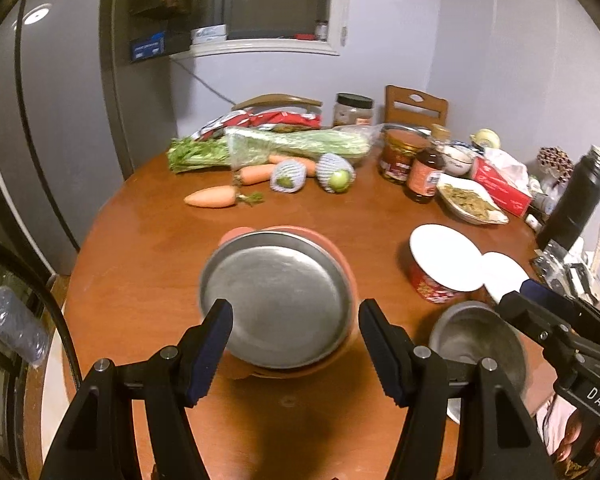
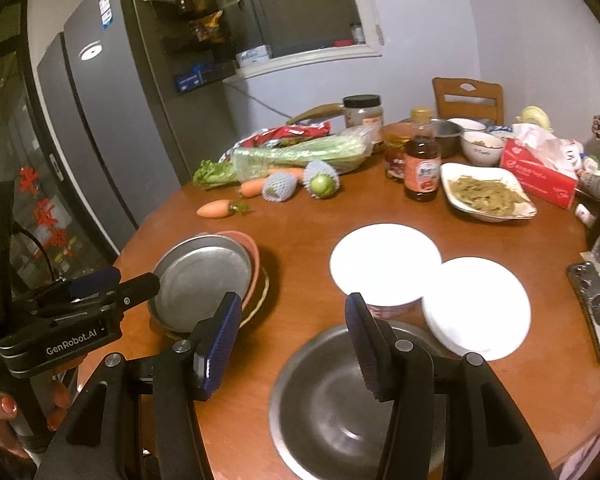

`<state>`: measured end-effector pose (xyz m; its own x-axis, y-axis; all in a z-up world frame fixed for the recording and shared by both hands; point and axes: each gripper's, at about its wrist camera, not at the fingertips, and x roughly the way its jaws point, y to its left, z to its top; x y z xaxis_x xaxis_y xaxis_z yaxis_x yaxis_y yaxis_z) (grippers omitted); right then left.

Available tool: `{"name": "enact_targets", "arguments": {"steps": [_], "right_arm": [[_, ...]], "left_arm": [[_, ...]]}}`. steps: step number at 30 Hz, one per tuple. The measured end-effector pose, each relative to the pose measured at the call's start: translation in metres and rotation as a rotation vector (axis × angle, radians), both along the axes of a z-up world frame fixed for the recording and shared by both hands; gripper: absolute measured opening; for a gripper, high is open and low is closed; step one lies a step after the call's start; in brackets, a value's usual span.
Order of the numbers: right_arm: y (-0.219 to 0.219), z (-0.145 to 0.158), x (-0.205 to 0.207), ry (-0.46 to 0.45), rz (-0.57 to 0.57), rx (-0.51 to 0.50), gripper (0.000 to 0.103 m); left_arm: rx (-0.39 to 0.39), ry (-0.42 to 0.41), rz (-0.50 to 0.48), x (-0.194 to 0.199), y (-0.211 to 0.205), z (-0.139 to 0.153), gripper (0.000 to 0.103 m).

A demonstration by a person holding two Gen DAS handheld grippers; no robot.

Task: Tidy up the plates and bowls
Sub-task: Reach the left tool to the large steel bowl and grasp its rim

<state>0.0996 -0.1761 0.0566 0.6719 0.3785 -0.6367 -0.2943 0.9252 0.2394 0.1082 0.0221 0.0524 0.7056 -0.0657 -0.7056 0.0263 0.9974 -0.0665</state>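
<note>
A steel plate (image 1: 276,300) (image 2: 204,280) tops a stack with a pink plate (image 2: 254,264) and other dishes under it, on the round wooden table (image 1: 148,264). My left gripper (image 1: 296,306) (image 2: 136,282) hovers over the stack's near edge, open, with nothing between its pads. A steel bowl (image 2: 324,408) (image 1: 480,340) sits at the table's near edge. My right gripper (image 2: 292,300) (image 1: 516,296) hangs open above its left rim and holds nothing. Behind the bowl stand a red noodle cup with a white lid (image 2: 384,264) (image 1: 444,260) and a second white-lidded container (image 2: 480,308).
Carrots (image 2: 216,209), celery (image 2: 300,152), wrapped fruit (image 2: 320,180), jars and a sauce bottle (image 2: 422,168) crowd the table's far side. A white dish of food (image 2: 484,194), a red tissue box (image 2: 540,172), a phone (image 2: 596,308) and a black flask (image 1: 576,196) line the right. A grey fridge (image 2: 100,120) stands at left.
</note>
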Motion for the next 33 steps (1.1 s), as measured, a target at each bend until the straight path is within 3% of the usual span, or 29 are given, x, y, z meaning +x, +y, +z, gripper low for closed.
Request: {"name": "enact_targets", "arguments": {"steps": [9,18,33], "right_arm": [[-0.046,0.001,-0.024,-0.016,-0.072,-0.021,0.056],[-0.089,-0.030,-0.036,0.060,-0.150,-0.046,0.058],[-0.101,-0.066,-0.038,0.114,-0.157,-0.046,0.059]], "left_arm": [[-0.005,-0.001,-0.096,-0.004,-0.047,-0.004,0.065],[0.012,0.057,-0.165,-0.001,-0.088,-0.033,0.065],[0.040,0.123,-0.201,0.000,-0.117,-0.070,0.065]]}}
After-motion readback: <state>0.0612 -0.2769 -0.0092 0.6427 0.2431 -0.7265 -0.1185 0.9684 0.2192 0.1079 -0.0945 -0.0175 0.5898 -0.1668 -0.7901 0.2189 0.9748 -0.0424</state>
